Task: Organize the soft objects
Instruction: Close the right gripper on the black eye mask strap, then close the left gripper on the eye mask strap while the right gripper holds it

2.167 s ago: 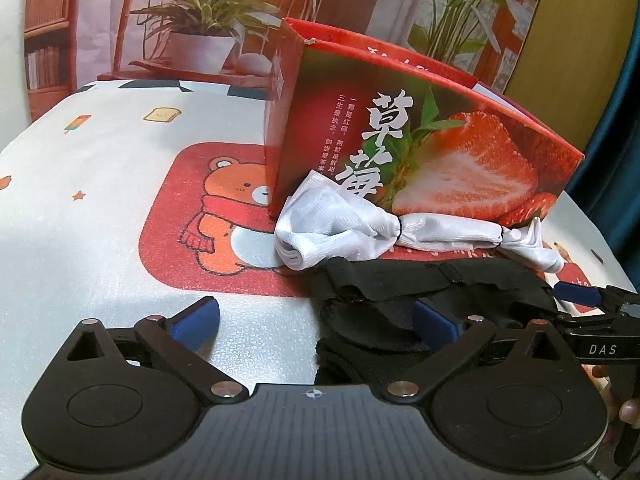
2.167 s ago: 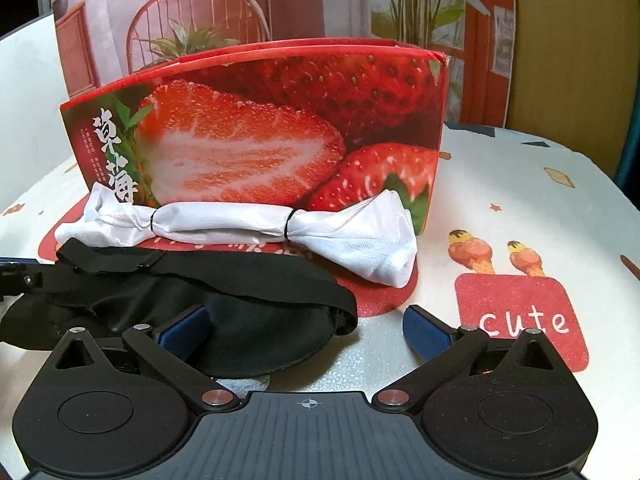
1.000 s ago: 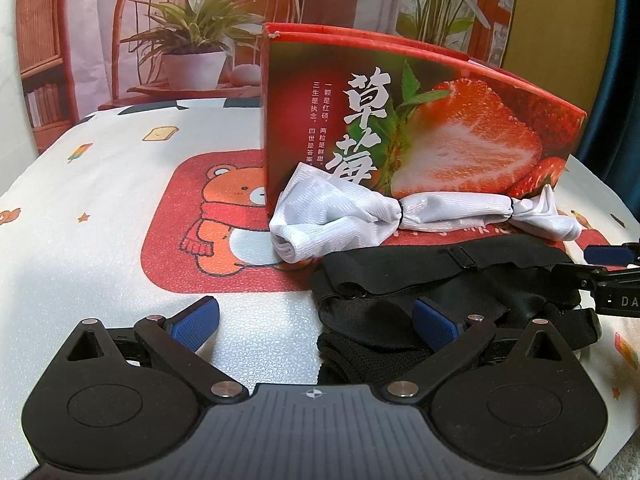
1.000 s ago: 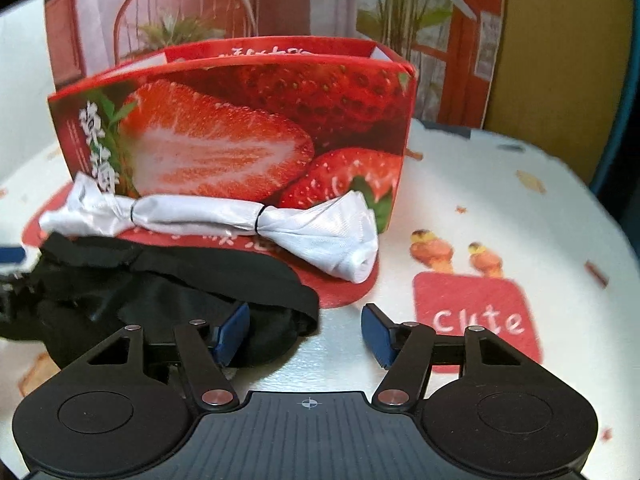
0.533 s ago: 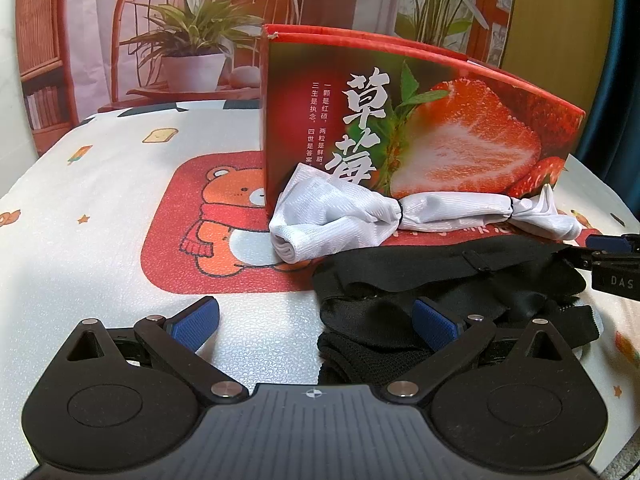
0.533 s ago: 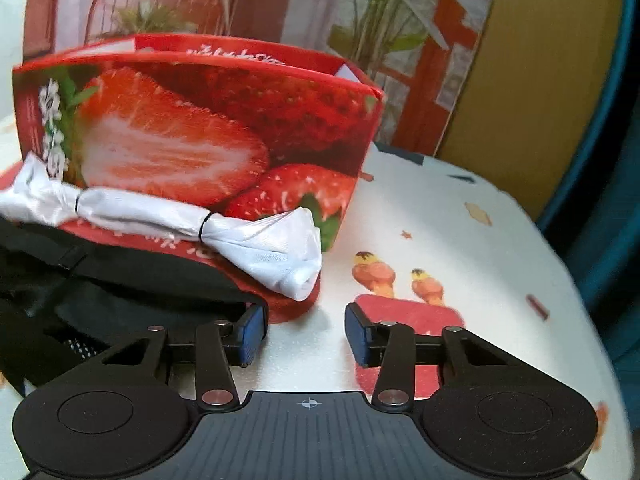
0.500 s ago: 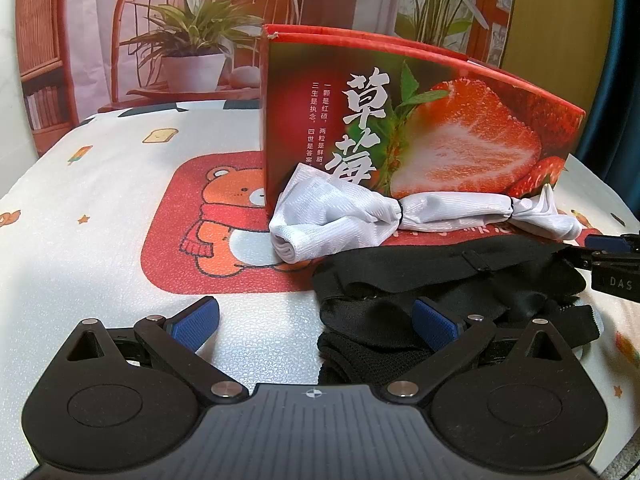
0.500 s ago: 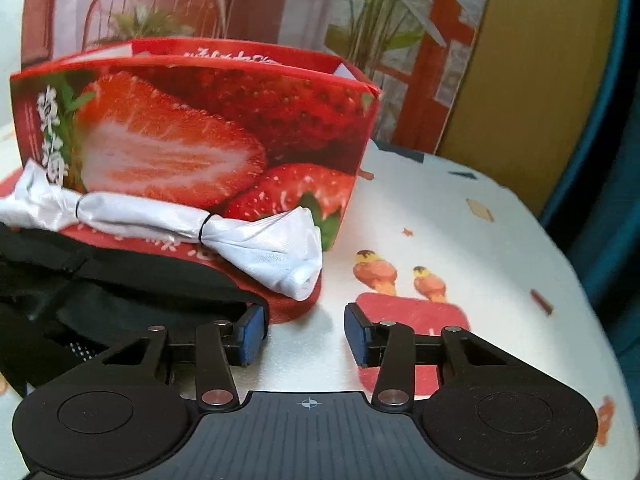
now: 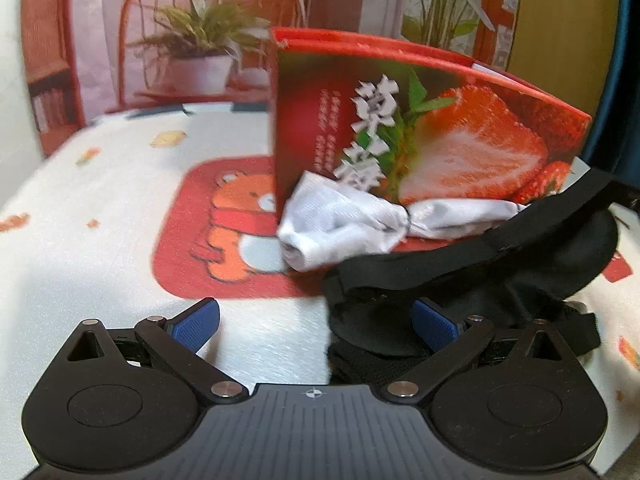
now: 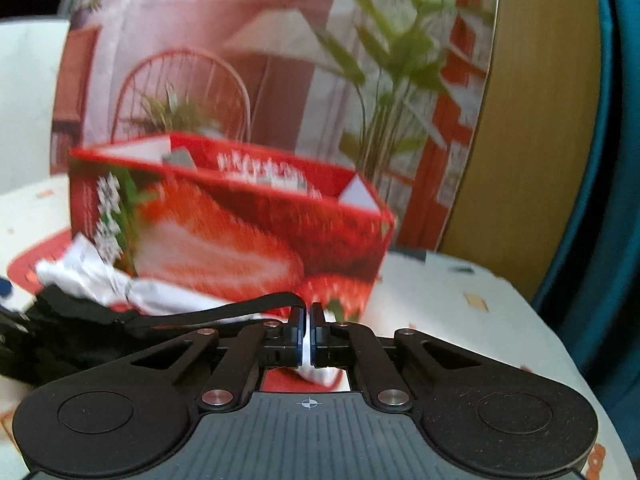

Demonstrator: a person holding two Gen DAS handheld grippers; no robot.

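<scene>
A black eye mask (image 9: pixel 500 280) lies on the tablecloth in front of a red strawberry box (image 9: pixel 420 128). Its strap (image 9: pixel 560 208) is pulled up taut toward the right. In the right wrist view my right gripper (image 10: pixel 306 320) is shut on the end of that strap (image 10: pixel 224 308), and the mask's body (image 10: pixel 60 340) hangs low at the left. A white tied cloth (image 9: pixel 352 228) rests against the box front, also visible as the white cloth (image 10: pixel 92 276). My left gripper (image 9: pixel 316 316) is open just above the table, with its right finger (image 9: pixel 434 322) over the mask's near edge.
The box (image 10: pixel 240 232) is open at the top, with a white flap showing inside. The tablecloth (image 9: pixel 100 260) has a red bear patch left of the box. A printed backdrop with a chair and plants stands behind, and a blue curtain (image 10: pixel 600 200) hangs at the right.
My right gripper has shut on the mask's strap, then risen and tilted upward. The mask's right end has lifted off the table. The left gripper has stayed open in place.
</scene>
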